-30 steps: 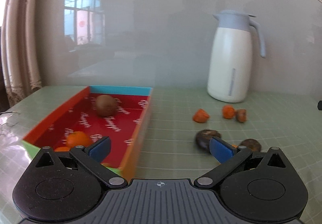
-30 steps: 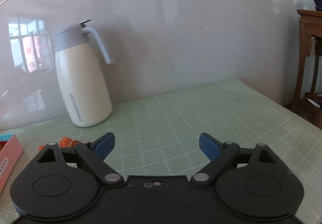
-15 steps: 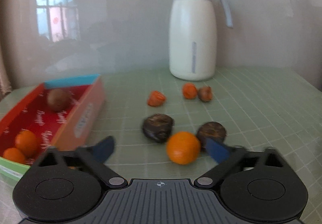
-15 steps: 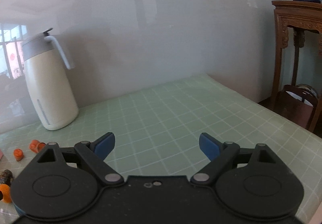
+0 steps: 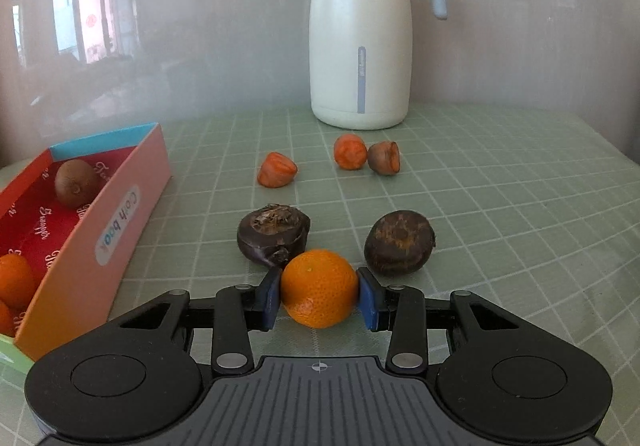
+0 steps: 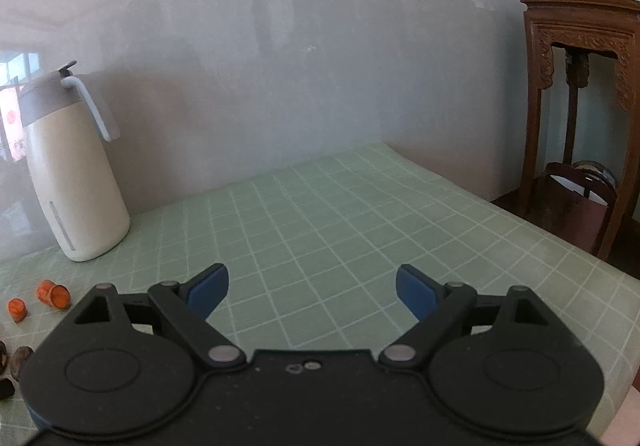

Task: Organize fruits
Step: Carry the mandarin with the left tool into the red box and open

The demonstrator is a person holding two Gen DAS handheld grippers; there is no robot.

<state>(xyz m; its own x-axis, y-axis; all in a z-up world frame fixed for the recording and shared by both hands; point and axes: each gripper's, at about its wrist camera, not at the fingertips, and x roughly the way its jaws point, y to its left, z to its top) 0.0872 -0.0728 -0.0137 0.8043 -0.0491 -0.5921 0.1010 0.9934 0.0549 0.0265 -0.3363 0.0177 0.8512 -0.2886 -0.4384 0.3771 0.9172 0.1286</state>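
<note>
Left gripper (image 5: 319, 296) clamped on round, dimpled mandarin (image 5: 319, 288), no clear long axis, low over green grid tablecloth (image 5: 500, 213). Beyond: two dark wrinkled fruits (image 5: 273, 232), orange pieces (image 5: 277, 169). Red-lined box (image 5: 120, 205) left. Right gripper (image 6: 312, 292) spread apart, holding nothing.

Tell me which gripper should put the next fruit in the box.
Left. The left gripper is already shut on the orange, and the box lies just to its left. The right gripper is open, facing bare table.
</note>
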